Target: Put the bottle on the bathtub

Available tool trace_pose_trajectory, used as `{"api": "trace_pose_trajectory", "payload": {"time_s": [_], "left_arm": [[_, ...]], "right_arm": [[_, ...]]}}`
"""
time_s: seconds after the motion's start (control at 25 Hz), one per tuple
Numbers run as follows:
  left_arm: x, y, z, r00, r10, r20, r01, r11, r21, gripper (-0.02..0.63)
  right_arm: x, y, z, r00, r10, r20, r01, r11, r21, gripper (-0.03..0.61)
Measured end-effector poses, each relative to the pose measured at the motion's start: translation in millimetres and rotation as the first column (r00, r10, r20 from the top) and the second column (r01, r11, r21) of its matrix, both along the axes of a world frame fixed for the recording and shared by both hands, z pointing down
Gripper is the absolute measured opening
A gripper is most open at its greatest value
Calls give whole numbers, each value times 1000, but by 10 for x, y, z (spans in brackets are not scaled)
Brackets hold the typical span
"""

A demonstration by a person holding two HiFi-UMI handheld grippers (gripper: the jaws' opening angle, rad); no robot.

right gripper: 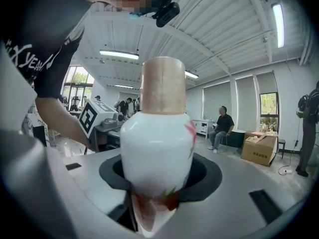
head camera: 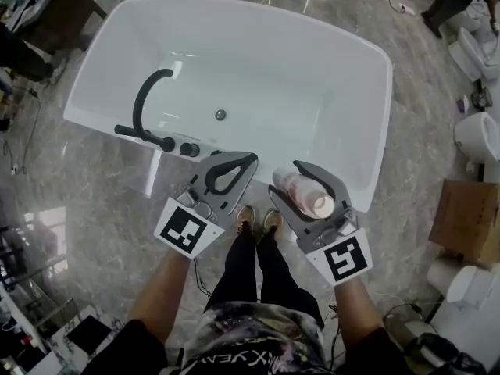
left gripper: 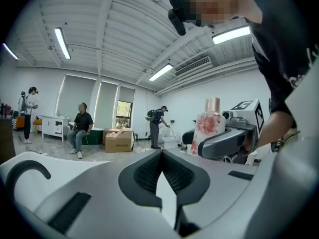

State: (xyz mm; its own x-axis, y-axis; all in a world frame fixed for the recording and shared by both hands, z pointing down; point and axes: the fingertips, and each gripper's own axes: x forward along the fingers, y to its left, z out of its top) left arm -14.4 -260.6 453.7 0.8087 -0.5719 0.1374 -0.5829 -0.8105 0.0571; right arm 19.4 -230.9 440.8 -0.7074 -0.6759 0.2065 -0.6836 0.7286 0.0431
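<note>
At the white acrylic bathtub's near rim, the right gripper clamps a white floral pink-capped bottle. The left gripper is closed and empty. Seat the base flat on the rim before release.

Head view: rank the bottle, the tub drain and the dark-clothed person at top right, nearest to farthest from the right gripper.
1. bottle: held in the right gripper, over the near rim of the bathtub.
2. drain: in the tub floor, up and to the left of the gripper.
3. person: on the floor beyond the tub's far right corner.
</note>
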Motion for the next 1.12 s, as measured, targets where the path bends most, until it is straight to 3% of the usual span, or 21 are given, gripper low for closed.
{"api": "trace_pose_trajectory", "payload": {"time_s": [0.68,1.12], "left_arm": [[76,-22,1044,1000,6,30,-6,1000,-2,11],[103,76,1434,998,10,64,-9,1000,-11,11]], "right_arm": [[-27,-78,1188,1000,2,-16,-2,1000,-9,218],[55,-77,1857,999,5,-44,-6,1000,-22,216]]}}
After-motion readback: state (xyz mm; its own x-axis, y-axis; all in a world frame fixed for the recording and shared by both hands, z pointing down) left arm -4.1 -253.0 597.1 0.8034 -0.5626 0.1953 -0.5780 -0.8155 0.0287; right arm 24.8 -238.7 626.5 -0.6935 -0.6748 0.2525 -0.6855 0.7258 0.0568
